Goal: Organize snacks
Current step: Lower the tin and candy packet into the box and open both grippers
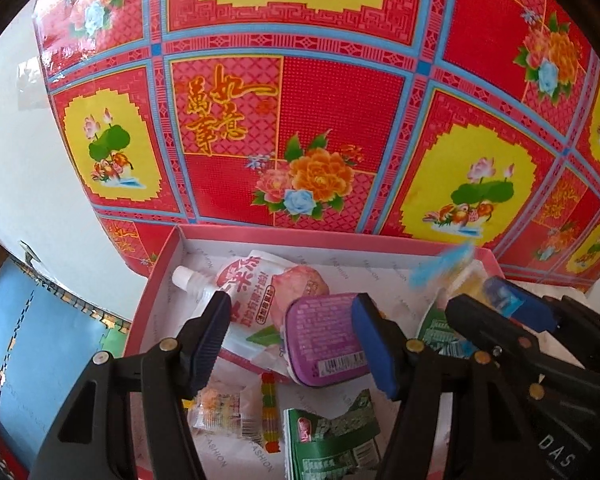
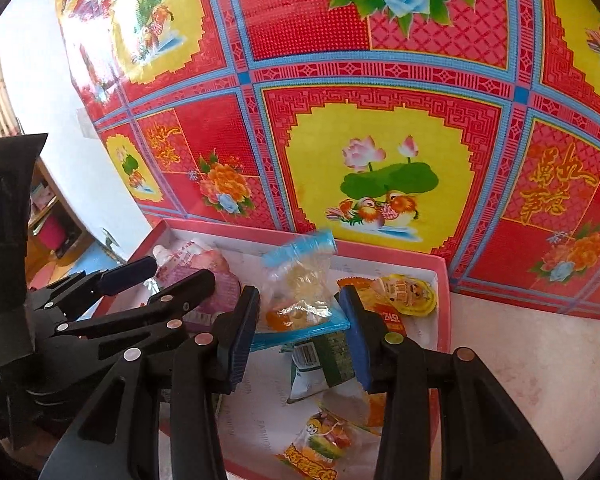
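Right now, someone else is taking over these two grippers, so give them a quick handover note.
Left gripper: open, over the purple tin, pads not pressing it.
Right gripper: shut on a clear blue-edged packet, held above the pink box.
In the box: white spout pouch, purple tin, green packets, yellow jelly cup, other small sweets.
Done: most snacks in view sit in the box.
Left: set the blue-edged packet down; whether the tin needs moving, I cannot tell.

Black claw (image 1: pixel 296 344) arms, blue ribbed pads, silver rivets.
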`<state>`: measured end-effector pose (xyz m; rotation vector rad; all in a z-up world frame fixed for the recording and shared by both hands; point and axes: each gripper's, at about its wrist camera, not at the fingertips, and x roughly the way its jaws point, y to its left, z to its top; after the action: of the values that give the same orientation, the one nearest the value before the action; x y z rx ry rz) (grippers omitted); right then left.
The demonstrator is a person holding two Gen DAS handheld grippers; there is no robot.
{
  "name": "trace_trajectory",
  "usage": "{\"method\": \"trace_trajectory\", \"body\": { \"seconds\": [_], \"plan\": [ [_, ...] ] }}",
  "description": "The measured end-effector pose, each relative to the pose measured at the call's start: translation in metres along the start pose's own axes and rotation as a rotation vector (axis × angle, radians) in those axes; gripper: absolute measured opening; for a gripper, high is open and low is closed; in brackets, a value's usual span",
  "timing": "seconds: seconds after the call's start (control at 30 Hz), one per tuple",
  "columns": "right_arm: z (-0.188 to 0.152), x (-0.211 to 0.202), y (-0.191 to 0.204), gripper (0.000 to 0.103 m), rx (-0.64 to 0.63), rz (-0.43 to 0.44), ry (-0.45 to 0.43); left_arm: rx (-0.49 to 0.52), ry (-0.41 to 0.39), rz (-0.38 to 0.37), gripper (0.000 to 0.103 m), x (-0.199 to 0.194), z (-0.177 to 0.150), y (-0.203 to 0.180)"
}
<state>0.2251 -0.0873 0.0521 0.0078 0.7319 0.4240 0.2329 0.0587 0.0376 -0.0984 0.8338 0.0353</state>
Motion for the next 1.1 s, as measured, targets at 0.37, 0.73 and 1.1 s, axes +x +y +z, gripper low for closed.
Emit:
{"method": "trace_trajectory", "body": {
  "seconds": [0.37,0.73,1.1],
  "plan": [
    [-0.005,-0.009,-0.001,0.043,0.004,0.0,0.005,0.001,-0.002,0.007,0.066,-0.013,-0.003,-0.005],
    [-0.014,-0.032,-0.002,0.048,0.025,0.015,-0.024,-0.022,-0.02,-0.007,0.066,-0.047,-0.01,-0.009],
    [-0.031,-0.058,0.003,0.054,0.008,0.02,-0.035,-0.039,-0.003,-0.01,0.066,-0.063,-0.026,-0.01]
  ]
}}
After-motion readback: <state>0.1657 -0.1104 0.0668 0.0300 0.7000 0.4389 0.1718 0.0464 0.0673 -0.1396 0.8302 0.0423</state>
